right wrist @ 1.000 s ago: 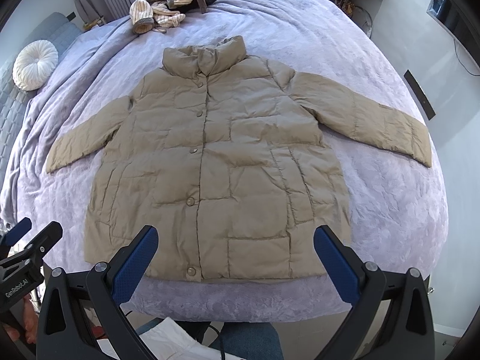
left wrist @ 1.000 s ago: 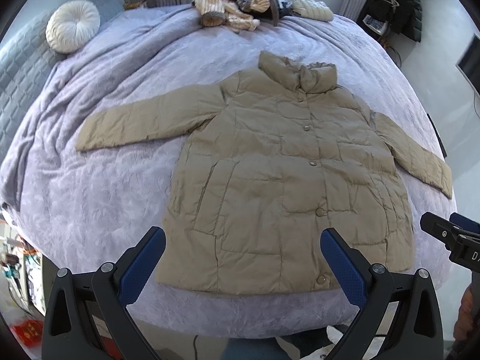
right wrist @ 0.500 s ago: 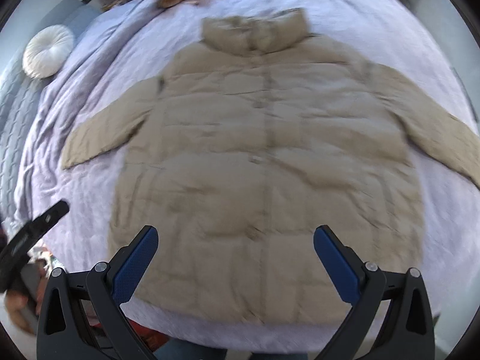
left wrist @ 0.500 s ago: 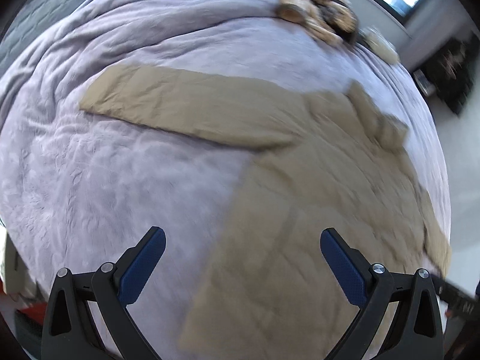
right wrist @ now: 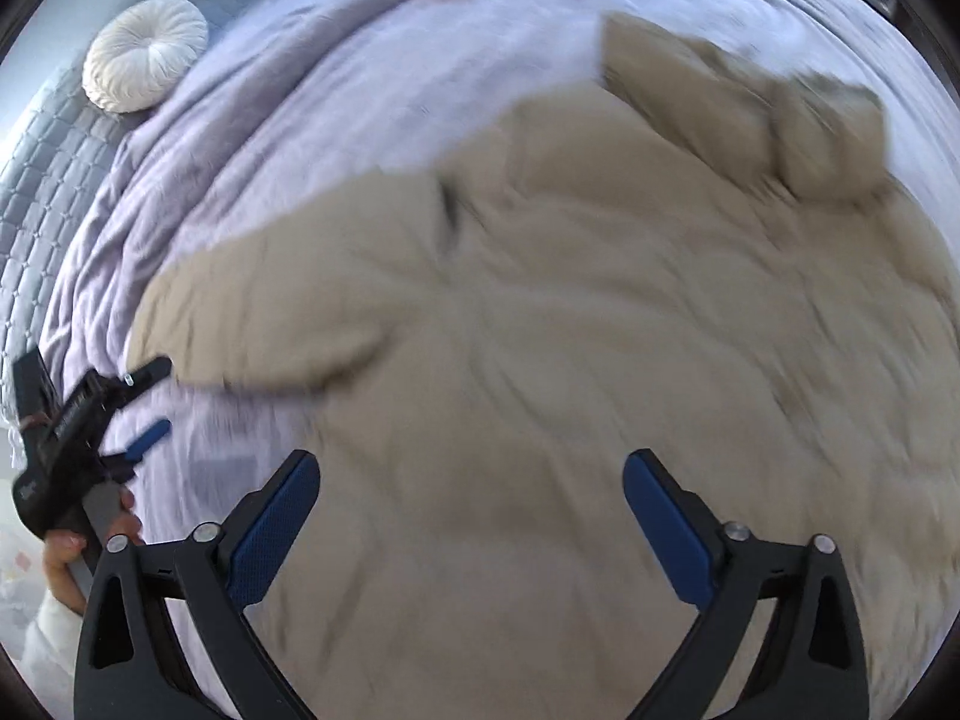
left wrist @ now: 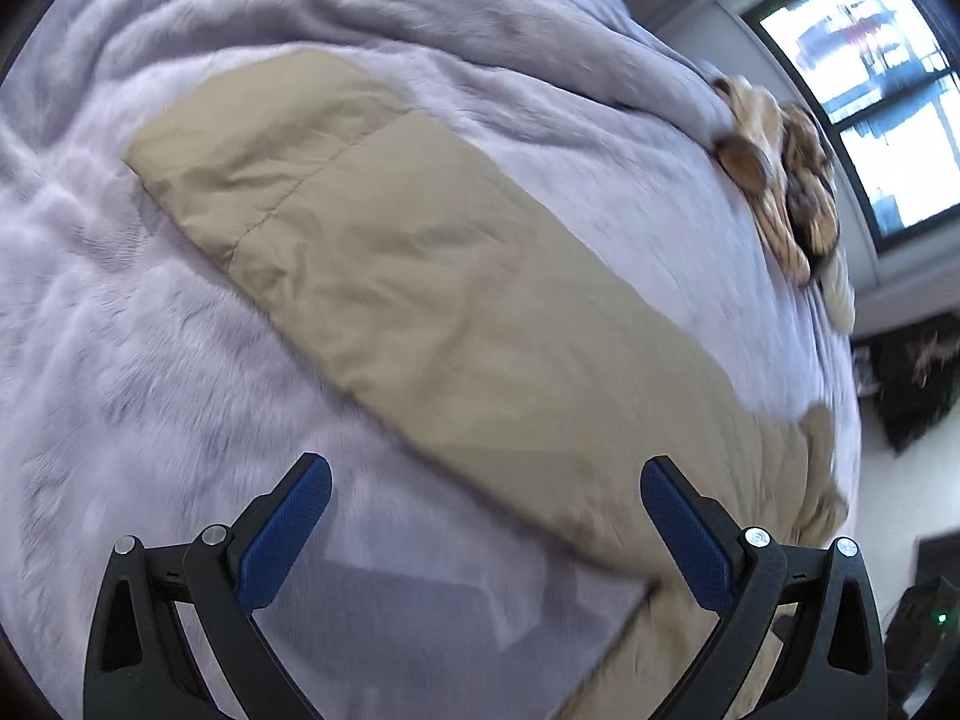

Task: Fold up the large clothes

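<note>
A beige puffer jacket (right wrist: pixel 570 330) lies flat, front up, on the purple blanket (left wrist: pixel 120 360). Its collar (right wrist: pixel 780 108) is at the upper right of the right wrist view. One sleeve (left wrist: pixel 390 252) stretches across the left wrist view. My left gripper (left wrist: pixel 486 480) hangs open just above that sleeve near the armpit, with nothing held. It also shows in the right wrist view as the left gripper (right wrist: pixel 150 402), held by a hand (right wrist: pixel 66 546) beside the sleeve end. My right gripper (right wrist: pixel 471 468) hovers close over the jacket's body, its jaws closing with no fabric pinched between them.
A white round cushion (right wrist: pixel 147 54) rests against a grey quilted headboard (right wrist: pixel 42 162) at the far left. A pile of striped clothes (left wrist: pixel 774 180) lies at the far edge of the bed, below a bright window (left wrist: pixel 870 90).
Both grippers dropped from high above the bed to just over the jacket. The left swung out and rolled over the sleeve. The right came in over the body, jaws slightly narrower.
</note>
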{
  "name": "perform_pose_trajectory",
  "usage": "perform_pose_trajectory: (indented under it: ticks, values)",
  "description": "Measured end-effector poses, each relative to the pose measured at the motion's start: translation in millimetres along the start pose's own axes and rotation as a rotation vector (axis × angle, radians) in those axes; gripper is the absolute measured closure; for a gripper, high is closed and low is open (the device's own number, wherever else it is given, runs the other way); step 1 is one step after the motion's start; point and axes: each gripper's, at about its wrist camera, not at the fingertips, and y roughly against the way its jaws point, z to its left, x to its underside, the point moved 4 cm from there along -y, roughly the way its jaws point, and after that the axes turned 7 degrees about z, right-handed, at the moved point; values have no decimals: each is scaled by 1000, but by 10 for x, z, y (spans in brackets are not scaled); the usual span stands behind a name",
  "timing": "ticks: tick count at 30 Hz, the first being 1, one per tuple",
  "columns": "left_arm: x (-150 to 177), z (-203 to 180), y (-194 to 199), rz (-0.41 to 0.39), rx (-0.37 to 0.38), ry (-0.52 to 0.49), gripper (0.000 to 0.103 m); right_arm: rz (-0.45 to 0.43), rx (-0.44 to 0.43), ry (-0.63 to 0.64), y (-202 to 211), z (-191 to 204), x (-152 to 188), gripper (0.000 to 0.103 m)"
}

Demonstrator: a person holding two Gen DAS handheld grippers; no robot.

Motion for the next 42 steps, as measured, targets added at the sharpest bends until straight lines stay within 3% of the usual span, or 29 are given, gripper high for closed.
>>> perform_pose_trajectory:
  ticks: [2, 4, 9, 10, 11, 13, 14, 15, 20, 25, 29, 34, 39, 42]
  values:
    - [-135, 129, -151, -1, 17, 45, 0, -10, -14, 21, -157, 98, -181, 60]
    - [-224, 213, -260, -8, 19, 74, 0, -2, -58, 21, -309, 160, -303, 89]
    - [-374, 194, -382, -47, 5, 71, 0, -7, -75, 59, -716, 285, -451, 91]
    - [-413, 151, -404, -53, -18, 51, 6, 10, -66, 63, -807, 285, -449, 91]
    - [-410, 124, -394, -60, -27, 43, 16, 34, -48, 64, -919, 286, -433, 92]
    - [-440, 85, -395, -64, -65, 8, 60, 38, -31, 61, -1015, 255, -411, 92]
    - [-447, 80, -374, -66, -47, -8, 75, 35, -38, 54, -1034, 233, -405, 93]
    - [-465, 58, -375, -54, 17, -19, 95, 35, -46, 48, -1043, 220, -404, 94]
    - [-496, -233, -152, -104, 44, -100, 95, 40, -96, 22, -1043, 148, -426, 95]
    - [-381, -944, 195, -157, 145, -265, 95, 32, -115, 2, -1083, 67, -405, 95]
    - [-69, -1730, 333, -155, 234, -435, 95, 36, -157, -16, -1043, 40, -389, 95]
    - [559, -2690, 177, -88, 309, -638, 95, 30, -266, -104, -712, -224, -263, 95]
    - [1423, -3455, -269, -11, 246, -870, 95, -60, -196, -172, -190, -870, 51, 95]
    - [1987, -3763, -738, 52, 130, -999, 95, -101, -98, -240, 88, -1425, 328, 95]
